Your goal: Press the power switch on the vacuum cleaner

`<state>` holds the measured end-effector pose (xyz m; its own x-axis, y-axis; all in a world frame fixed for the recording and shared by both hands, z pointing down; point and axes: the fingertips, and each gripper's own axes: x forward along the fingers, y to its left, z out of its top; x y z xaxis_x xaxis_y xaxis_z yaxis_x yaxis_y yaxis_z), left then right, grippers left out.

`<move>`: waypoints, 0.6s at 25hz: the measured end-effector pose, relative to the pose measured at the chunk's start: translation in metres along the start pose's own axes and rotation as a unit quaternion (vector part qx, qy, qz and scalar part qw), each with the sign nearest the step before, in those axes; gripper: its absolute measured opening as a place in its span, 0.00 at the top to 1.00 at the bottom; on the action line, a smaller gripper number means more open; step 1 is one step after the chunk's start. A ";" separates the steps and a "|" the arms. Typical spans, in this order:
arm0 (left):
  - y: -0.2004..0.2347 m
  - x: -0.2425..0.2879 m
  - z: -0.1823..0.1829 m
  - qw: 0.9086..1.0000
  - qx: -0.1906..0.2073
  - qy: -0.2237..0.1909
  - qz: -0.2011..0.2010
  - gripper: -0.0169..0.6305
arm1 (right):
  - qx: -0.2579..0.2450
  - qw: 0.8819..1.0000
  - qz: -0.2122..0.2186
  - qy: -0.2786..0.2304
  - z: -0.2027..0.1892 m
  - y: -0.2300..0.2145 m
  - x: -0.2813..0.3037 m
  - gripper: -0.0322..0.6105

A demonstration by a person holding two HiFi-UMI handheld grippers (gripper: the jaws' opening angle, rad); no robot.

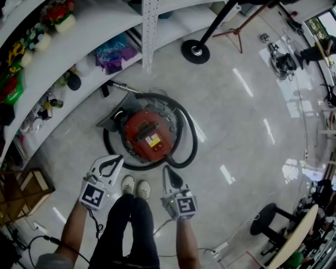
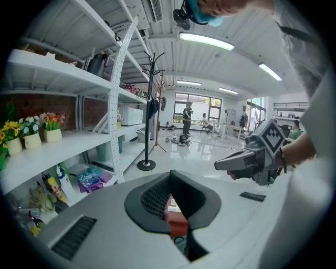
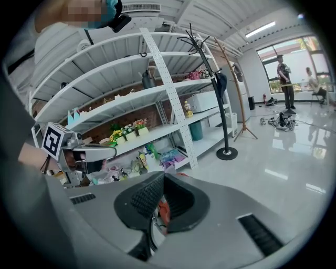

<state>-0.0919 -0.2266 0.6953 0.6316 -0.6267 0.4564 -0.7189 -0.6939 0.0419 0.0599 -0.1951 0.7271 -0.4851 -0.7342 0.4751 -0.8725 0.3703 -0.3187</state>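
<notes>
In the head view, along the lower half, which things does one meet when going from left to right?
Wooden crate → left tongs → white shoes → right tongs → black stool.

We see white shelves bearing potted flowers and a purple bag, a coat stand's round black base on the glossy floor, and a black stool.
</notes>
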 end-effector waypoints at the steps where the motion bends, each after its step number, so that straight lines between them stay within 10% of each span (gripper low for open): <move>1: -0.001 0.003 -0.006 1.000 -0.003 0.002 -0.001 0.96 | 0.002 1.000 0.000 0.005 -0.006 -0.002 0.003 0.93; 15: -0.002 0.031 -0.070 0.999 -0.024 0.027 -0.014 0.96 | 0.018 1.000 0.005 0.012 -0.062 -0.024 0.050 0.93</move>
<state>-0.0916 -0.2201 0.7716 0.6363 -0.5867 0.5009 -0.7147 -0.6927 0.0967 0.0529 -0.2052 0.8091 -0.4956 -0.7168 0.4905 -0.8651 0.3571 -0.3522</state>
